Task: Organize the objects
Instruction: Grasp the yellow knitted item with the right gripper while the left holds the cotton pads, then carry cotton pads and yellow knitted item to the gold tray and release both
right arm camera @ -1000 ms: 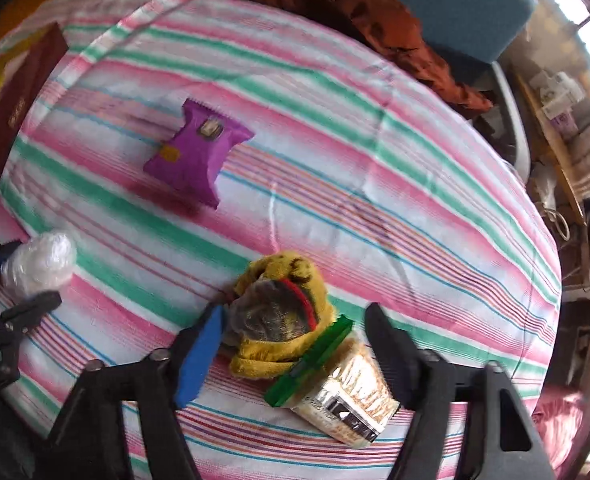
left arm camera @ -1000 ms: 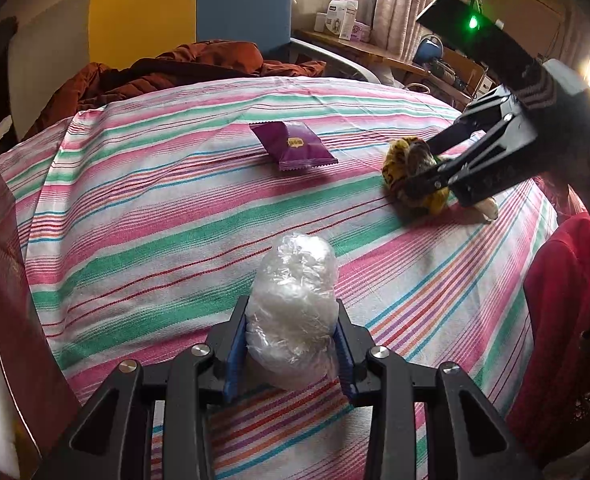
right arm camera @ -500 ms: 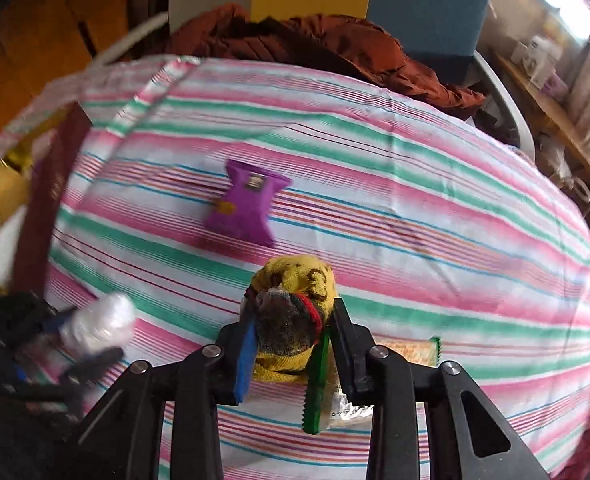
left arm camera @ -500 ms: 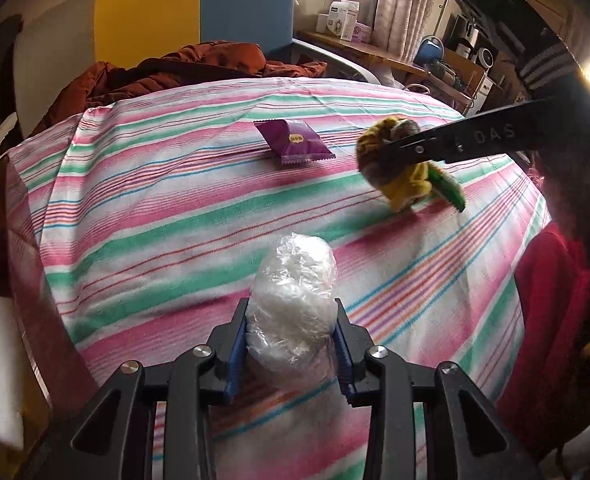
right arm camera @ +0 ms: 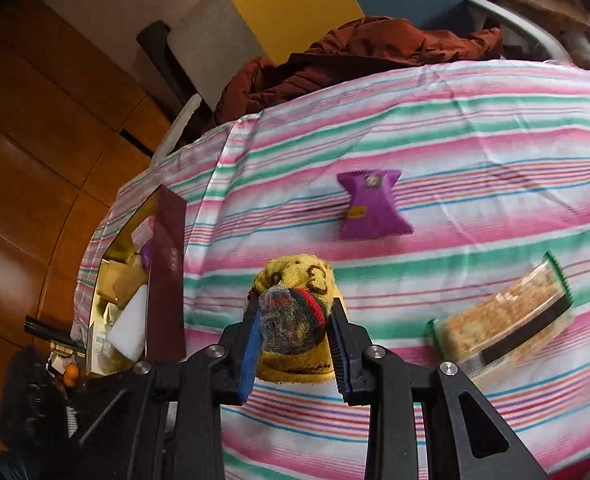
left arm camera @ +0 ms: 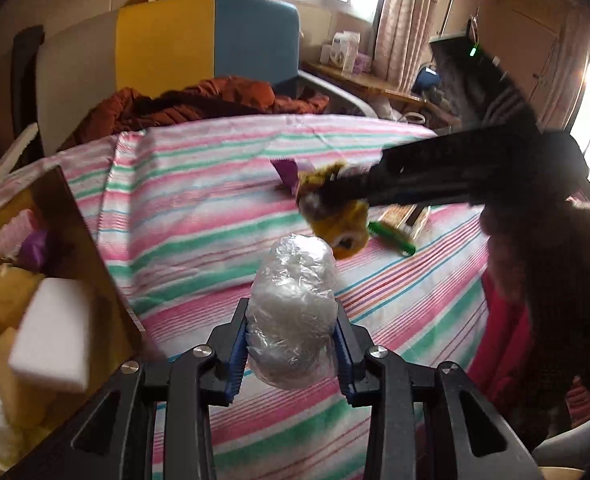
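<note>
Plastic-wrapped bundle (left arm camera: 293, 308), clear crinkled film over something white, sits clamped between the blue pads of the left gripper (left arm camera: 291, 344), held above the striped tablecloth (left arm camera: 199, 216) of the table. Contents under the film hard to make out. Right gripper (right arm camera: 295, 344) has its jaws closed on a yellow knitted item (right arm camera: 295, 312) with dark pattern and a red-edged mesh part; what it is exactly, cannot tell. In the left wrist view the same yellow item (left arm camera: 335, 220) hangs in the right gripper's jaws just beyond the bundle, blurred.

Box (right arm camera: 167, 280), dark maroon wall with gold lining, sits at the table's left edge. Inside: a white foam block (left arm camera: 51, 340), yellow sponge-like pieces (left arm camera: 7, 292), something purple (left arm camera: 35, 248), something pale pink (left arm camera: 15, 232); the rest is jumbled and cut off by the frame edge. Small gold print on the maroon wall, not readable.

Purple snack packet (right arm camera: 371, 208) lies flat mid-table, well apart from both grippers; it carries a yellow label and a small round mark, text too small to read. Clear snack pack (right arm camera: 503, 320) with green serrated ends and a dark band lies on the cloth to the right of the right gripper, blurred, contents look grainy tan.

Behind the table: rust-brown jacket (right arm camera: 355, 52) heaped on a yellow, blue and grey chair (left arm camera: 207, 40). Boxes on a far side shelf (left arm camera: 343, 54), print illegible.
</note>
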`<state>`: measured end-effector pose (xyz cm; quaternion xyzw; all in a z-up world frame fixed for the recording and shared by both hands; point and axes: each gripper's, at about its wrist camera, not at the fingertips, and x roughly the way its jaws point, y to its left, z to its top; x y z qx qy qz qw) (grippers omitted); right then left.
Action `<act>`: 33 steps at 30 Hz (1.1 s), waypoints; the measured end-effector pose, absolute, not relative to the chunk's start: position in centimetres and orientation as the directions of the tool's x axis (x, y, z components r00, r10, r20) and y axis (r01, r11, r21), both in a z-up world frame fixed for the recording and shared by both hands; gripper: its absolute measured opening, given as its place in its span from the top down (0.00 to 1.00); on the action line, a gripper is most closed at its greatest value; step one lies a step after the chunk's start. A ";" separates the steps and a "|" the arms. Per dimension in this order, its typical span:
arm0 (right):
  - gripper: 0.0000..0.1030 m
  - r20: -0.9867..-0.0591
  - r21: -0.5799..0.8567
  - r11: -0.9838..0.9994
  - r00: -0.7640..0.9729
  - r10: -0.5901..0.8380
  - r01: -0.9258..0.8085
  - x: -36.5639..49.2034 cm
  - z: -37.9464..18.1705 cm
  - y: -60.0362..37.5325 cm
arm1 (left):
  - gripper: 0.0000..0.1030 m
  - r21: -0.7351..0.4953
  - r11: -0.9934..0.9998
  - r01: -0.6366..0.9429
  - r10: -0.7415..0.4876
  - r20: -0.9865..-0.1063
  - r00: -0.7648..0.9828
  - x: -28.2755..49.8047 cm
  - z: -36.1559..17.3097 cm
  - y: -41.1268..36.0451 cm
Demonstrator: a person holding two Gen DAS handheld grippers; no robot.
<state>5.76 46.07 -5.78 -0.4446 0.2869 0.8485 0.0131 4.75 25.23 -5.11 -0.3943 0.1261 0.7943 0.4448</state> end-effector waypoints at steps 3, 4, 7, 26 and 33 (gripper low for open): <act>0.70 -0.759 0.464 -0.844 -0.612 -0.222 -0.270 5.7 -5.5 44.9 | 0.65 -0.153 -0.588 -0.795 0.619 -0.717 -0.320 4.7 -3.8 23.8; 0.70 -0.758 0.458 -0.848 -0.616 -0.216 -0.267 5.8 -5.4 44.7 | 0.65 -0.154 -0.596 -0.788 0.622 -0.710 -0.331 4.6 -3.3 23.2; 0.70 -0.750 0.448 -0.860 -0.627 -0.212 -0.244 5.4 -4.7 43.4 | 0.65 -0.166 -0.627 -0.761 0.622 -0.695 -0.361 4.2 -2.5 21.5; 0.70 -0.692 0.419 -0.908 -0.649 -0.316 -0.005 1.3 -0.4 32.1 | 0.64 -0.280 -0.874 -0.397 0.472 -0.678 -0.563 -3.2 -1.2 5.9; 0.68 -0.657 0.486 -0.867 -0.610 -0.443 0.106 -0.1 0.1 27.7 | 0.64 -0.319 -0.891 -0.323 0.453 -0.674 -0.583 -6.3 -1.2 3.2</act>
